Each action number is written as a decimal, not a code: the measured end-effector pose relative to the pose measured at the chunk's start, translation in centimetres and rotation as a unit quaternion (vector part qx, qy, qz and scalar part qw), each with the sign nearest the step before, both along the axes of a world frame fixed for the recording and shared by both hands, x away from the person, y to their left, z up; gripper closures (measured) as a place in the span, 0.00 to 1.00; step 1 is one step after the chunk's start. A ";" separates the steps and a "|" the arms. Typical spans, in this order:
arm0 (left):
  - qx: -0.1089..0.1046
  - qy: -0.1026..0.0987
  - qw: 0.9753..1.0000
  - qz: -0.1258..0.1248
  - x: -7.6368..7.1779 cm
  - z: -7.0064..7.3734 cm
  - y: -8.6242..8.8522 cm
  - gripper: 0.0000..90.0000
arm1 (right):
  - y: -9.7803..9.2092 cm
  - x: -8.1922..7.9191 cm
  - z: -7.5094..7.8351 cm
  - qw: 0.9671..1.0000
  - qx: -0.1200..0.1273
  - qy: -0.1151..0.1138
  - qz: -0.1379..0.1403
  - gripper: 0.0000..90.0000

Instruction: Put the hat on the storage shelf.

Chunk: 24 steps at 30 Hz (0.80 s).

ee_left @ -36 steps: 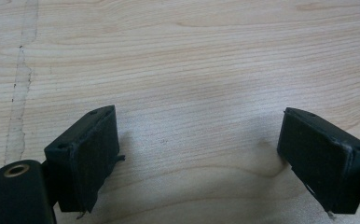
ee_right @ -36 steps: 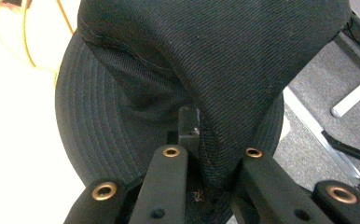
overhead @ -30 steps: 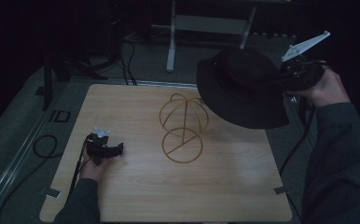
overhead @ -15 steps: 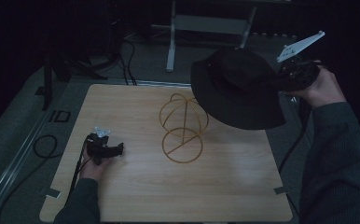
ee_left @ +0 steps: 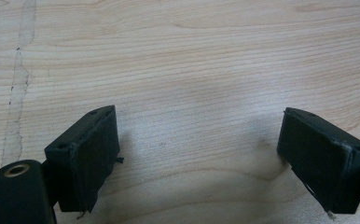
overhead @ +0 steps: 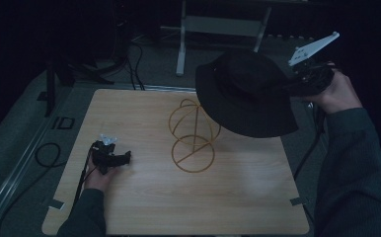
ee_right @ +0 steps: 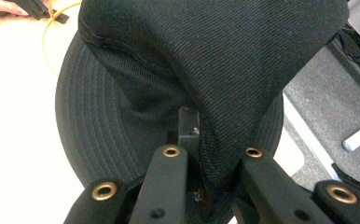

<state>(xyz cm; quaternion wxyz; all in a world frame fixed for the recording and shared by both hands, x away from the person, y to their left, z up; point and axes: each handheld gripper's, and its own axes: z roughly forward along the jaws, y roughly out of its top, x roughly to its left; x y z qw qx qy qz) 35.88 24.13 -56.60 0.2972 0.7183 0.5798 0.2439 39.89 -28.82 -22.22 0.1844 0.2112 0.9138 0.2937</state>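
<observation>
Your right tool [overhead: 297,89] is clamped on the brim of the black fabric bucket hat [overhead: 245,94], holding it in the air above the right side of the gold wire hat stand [overhead: 193,133]. Your left tool [overhead: 122,158] rests on the light wooden table [overhead: 144,212], jaws spread wide and empty.

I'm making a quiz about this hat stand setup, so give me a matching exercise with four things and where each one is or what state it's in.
Column one:
1. black hat
2. wire stand
3. left gripper
4. right gripper

Column two:
A. open, low over the bare wooden table
B. standing at mid-table
C. shut on cloth
D. held in the air, above and right of the stand

Pairs: 1-D, 2-B, 3-A, 4-C
</observation>
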 end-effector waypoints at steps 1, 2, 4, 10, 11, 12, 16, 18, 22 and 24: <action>0.000 0.000 1.000 0.000 0.0 0.0 0.0 0.14 | 0.1 0.0 0.0 1.000 0.000 -0.001 0.004 0.96; 0.000 0.000 1.000 0.000 0.0 0.0 0.0 0.14 | 0.2 0.0 0.0 1.000 -0.001 -0.002 0.006 0.96; 0.001 0.001 1.000 0.000 0.0 0.0 0.0 0.14 | 0.6 -0.1 0.1 1.000 0.003 -0.003 0.011 0.96; 0.001 0.001 1.000 -0.001 0.0 0.0 0.0 0.14 | 1.4 -0.2 0.2 1.000 0.003 -0.002 0.024 0.96; 0.000 0.001 1.000 -0.001 0.0 0.0 0.0 0.14 | 1.4 -0.2 0.2 1.000 0.003 -0.002 0.024 0.96; 0.000 0.001 1.000 -0.001 0.0 0.0 0.0 0.14 | 1.7 -0.2 0.3 1.000 0.005 -0.004 0.029 0.96; 0.000 0.001 1.000 -0.001 0.0 0.0 0.0 0.14 | 2.1 -0.3 0.4 0.999 0.007 -0.005 0.035 0.96; 0.001 0.001 1.000 -0.001 0.0 0.0 0.0 0.14 | 2.4 -0.4 0.5 0.999 0.007 -0.006 0.042 0.96; 0.000 0.001 1.000 -0.001 0.0 0.0 0.0 0.14 | 3.0 -0.4 0.4 0.999 0.008 -0.005 0.049 0.96; 0.001 0.001 1.000 -0.001 0.0 0.0 0.0 0.14 | 3.1 -0.4 0.3 0.999 0.007 -0.004 0.050 0.96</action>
